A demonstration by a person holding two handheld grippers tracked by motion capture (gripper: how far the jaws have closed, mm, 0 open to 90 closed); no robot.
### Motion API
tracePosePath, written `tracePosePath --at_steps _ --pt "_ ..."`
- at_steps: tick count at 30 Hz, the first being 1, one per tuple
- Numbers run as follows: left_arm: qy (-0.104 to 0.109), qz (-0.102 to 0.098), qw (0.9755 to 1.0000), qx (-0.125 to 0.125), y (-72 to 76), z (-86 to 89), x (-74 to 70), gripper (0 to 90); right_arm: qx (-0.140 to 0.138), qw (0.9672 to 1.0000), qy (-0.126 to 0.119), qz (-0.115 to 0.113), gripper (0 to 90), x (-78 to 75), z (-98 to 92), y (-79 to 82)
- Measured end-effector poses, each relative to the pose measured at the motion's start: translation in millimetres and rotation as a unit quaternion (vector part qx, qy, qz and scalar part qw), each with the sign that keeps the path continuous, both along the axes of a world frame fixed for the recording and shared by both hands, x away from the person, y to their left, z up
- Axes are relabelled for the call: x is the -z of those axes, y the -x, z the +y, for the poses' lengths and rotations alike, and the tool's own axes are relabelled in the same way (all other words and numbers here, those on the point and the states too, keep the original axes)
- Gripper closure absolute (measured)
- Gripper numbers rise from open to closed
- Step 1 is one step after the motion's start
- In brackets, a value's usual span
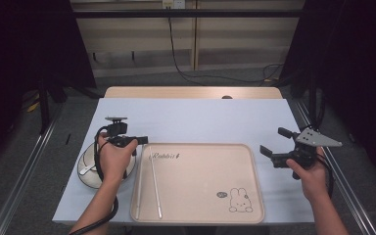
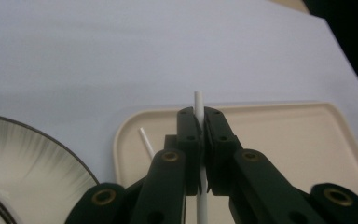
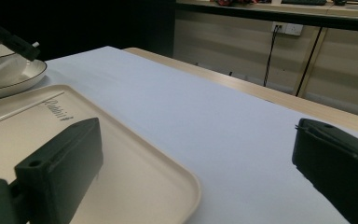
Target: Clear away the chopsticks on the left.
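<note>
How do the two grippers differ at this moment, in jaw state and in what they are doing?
The left gripper has its jaws shut on a white chopstick; the right gripper has its jaws wide apart with nothing between them. The left gripper sits at the beige tray's left edge near the bowl; the right gripper is off the tray's right side, above the pale table cover. Both are black, hand-held, and trail a cable.
</note>
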State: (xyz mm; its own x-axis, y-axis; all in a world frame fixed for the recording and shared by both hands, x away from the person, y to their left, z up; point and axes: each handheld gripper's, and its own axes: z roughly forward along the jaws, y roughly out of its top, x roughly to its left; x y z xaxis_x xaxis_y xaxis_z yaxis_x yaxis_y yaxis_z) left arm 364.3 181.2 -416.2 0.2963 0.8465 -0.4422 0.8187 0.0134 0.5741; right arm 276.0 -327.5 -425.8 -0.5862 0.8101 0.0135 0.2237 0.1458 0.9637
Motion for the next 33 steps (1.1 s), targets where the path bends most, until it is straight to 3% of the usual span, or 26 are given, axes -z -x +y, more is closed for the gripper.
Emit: tracePosePath --at_steps 9,23,33 --pt "-0.054 0.031 0.9978 -0.02 -9.1 -8.1 24.5 84.4 -0.009 0.9999 0.0 -0.006 1.1 -0.3 1.1 0.1" --pt "-0.084 0.047 0.9952 -0.017 -11.4 -14.5 36.3 83.0 -0.004 0.9999 -0.002 -0.01 1.2 -0.9 0.9 0.3" --pt "-0.119 0.051 0.9915 -0.008 -11.8 -19.2 40.1 81.6 -0.011 0.9999 -0.001 -0.006 1.2 -2.3 -1.2 1.3"
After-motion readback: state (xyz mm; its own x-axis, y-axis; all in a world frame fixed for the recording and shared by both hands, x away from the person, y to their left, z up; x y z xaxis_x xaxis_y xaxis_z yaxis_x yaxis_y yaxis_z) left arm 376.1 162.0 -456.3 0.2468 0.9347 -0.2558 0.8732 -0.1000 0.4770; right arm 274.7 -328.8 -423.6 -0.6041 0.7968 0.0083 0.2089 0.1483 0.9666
